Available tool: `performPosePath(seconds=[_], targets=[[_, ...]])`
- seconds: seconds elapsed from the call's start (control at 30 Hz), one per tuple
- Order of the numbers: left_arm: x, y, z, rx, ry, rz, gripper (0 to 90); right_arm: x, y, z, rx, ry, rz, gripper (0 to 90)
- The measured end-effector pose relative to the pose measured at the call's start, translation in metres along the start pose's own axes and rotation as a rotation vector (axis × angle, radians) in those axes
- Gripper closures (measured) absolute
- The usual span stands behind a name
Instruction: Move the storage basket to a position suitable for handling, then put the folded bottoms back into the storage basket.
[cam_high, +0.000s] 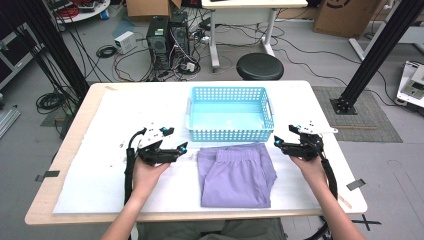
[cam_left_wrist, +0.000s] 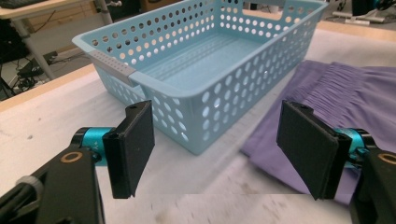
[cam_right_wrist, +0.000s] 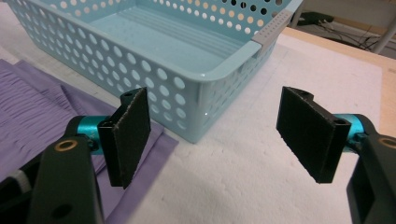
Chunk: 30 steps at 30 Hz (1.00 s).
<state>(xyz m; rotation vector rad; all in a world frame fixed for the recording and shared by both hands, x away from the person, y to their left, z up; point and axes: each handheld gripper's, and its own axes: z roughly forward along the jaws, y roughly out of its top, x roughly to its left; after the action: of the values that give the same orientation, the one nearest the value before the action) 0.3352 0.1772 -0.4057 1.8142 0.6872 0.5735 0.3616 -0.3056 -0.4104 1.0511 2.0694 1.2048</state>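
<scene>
No readable writing on any item. Left tool (cam_high: 182, 148) held low over the counter (cam_high: 90, 185) left of the folded purple shorts (cam_high: 235, 175), jaws spread wide, gripping nothing. Right tool (cam_high: 276, 142) sits right of the shorts, jaws likewise wide and empty. Both point inward toward the shorts' waistband. Light blue perforated basket (cam_high: 230, 134) sits just behind the shorts, empty. Bare counter either side of the shorts; the shorts' hem lies near the front edge.
</scene>
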Motion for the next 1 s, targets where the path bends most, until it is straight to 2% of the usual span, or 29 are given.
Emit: performPosePath(seconds=[0.1, 0.2, 0.33, 0.43, 0.5, 0.7, 0.87, 1.0], targets=[[-0.003, -0.008, -0.015, -0.02, -0.003, -0.01, 27.4, 0.003, -0.006, -0.006, -0.013, -0.001, 0.005, 26.7], [-0.005, -0.015, -0.021, -0.01, 0.015, -0.001, 27.5, 0.005, -0.009, -0.008, -0.019, -0.013, -0.008, 26.7], [-0.005, -0.019, -0.022, -0.01, 0.048, -0.021, 27.5, 0.005, -0.016, -0.009, -0.031, -0.031, 0.005, 26.9], [-0.002, -0.018, -0.022, -0.014, 0.052, -0.042, 27.5, 0.004, -0.018, -0.007, -0.026, -0.042, 0.009, 26.8], [-0.001, -0.018, -0.024, -0.023, 0.061, -0.042, 27.4, 0.003, -0.018, -0.009, -0.044, -0.052, 0.01, 26.8], [-0.003, -0.017, -0.026, -0.031, 0.087, -0.02, 27.5, 0.005, -0.017, -0.01, -0.048, -0.054, 0.0, 26.9], [-0.004, -0.017, -0.024, -0.014, 0.091, -0.012, 27.5, 0.009, -0.017, -0.013, -0.054, -0.064, -0.015, 27.0], [-0.006, -0.016, -0.024, -0.041, 0.056, -0.031, 27.5, 0.014, -0.014, -0.019, -0.082, -0.065, -0.009, 26.9]])
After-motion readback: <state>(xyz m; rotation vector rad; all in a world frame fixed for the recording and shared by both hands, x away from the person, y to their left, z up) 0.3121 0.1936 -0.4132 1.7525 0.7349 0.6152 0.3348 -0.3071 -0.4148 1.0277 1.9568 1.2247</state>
